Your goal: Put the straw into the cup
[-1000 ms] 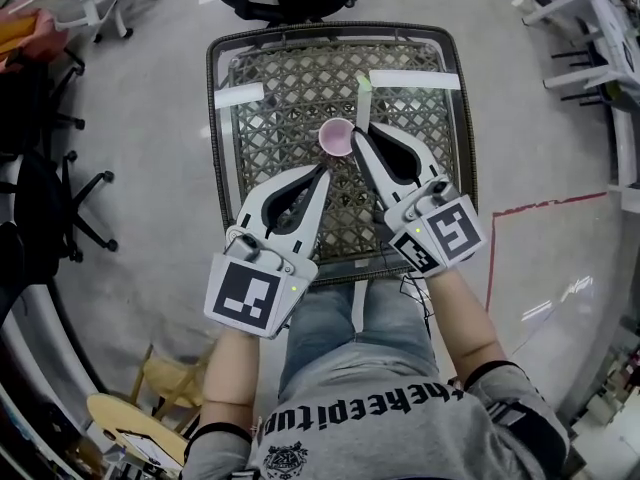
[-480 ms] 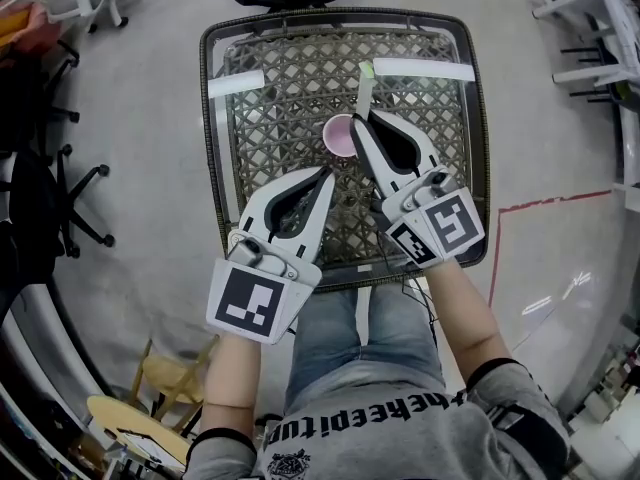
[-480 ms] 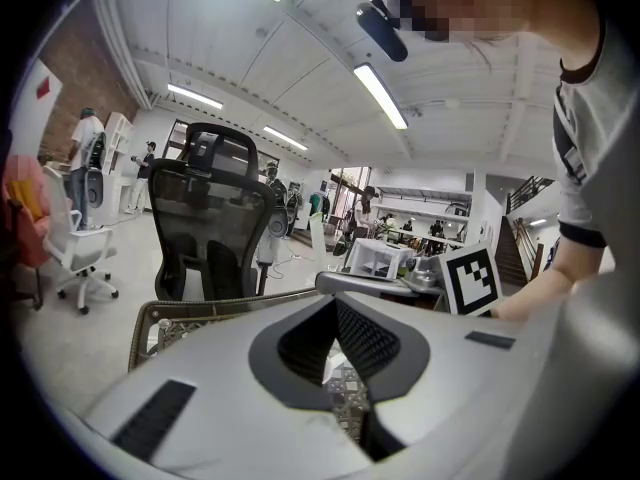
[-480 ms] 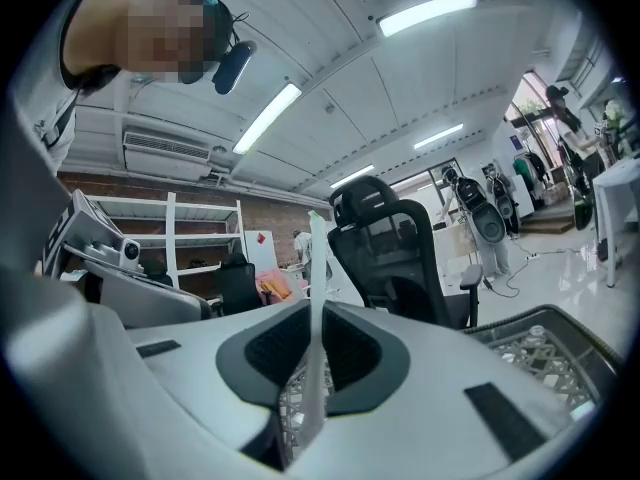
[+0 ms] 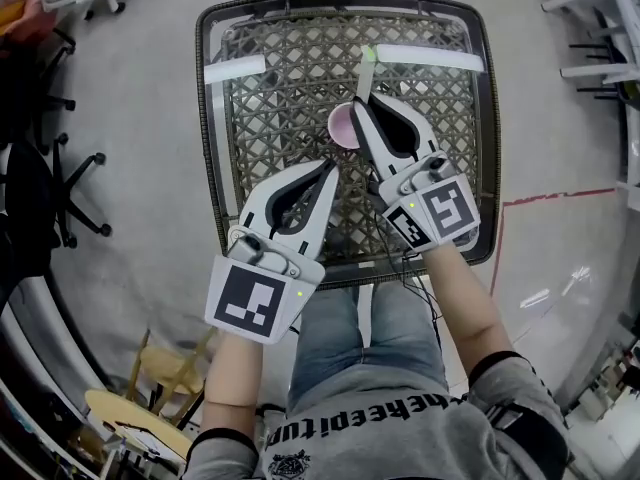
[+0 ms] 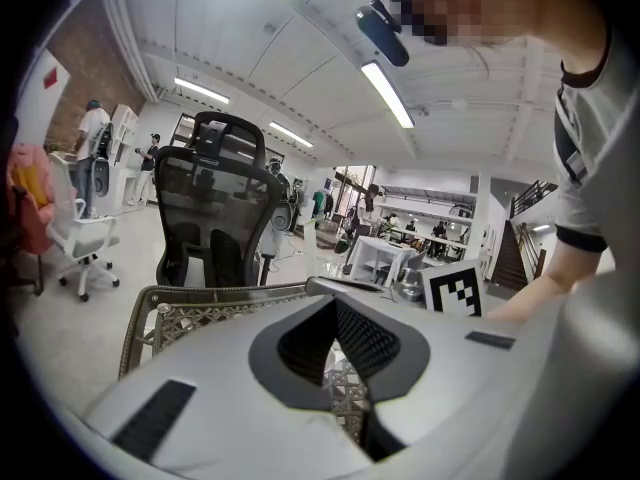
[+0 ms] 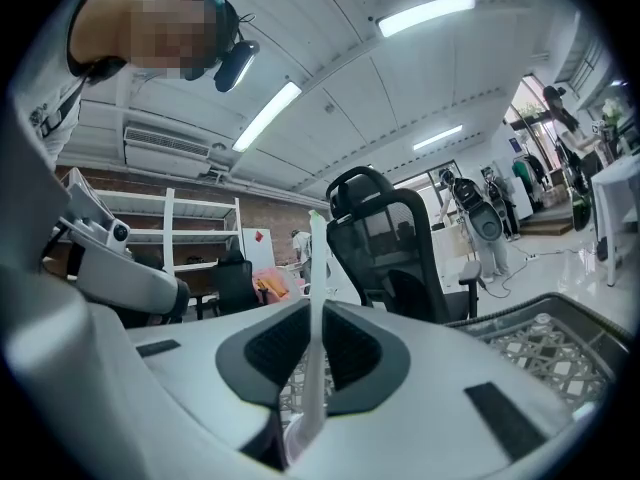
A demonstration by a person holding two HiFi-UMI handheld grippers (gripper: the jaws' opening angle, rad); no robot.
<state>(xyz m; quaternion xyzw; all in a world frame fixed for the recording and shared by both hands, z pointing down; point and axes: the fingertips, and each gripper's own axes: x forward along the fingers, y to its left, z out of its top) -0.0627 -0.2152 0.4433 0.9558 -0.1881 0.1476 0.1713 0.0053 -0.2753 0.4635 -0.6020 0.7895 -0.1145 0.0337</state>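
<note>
Over cup [image 5: 343,128], right claw [image 5: 358,100] with straw [image 5: 367,68] sunk closer; left claw [image 5: 327,168] lower.

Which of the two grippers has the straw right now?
The right gripper, the one beside the pink plastic cup: a pale translucent straw is pinched between its jaws, which have just opened slightly. The left gripper is shut on nothing.

Pink cup [image 5: 341,128], pale green straw [image 5: 366,68], brown lattice-weave table [image 5: 280,98]
</note>
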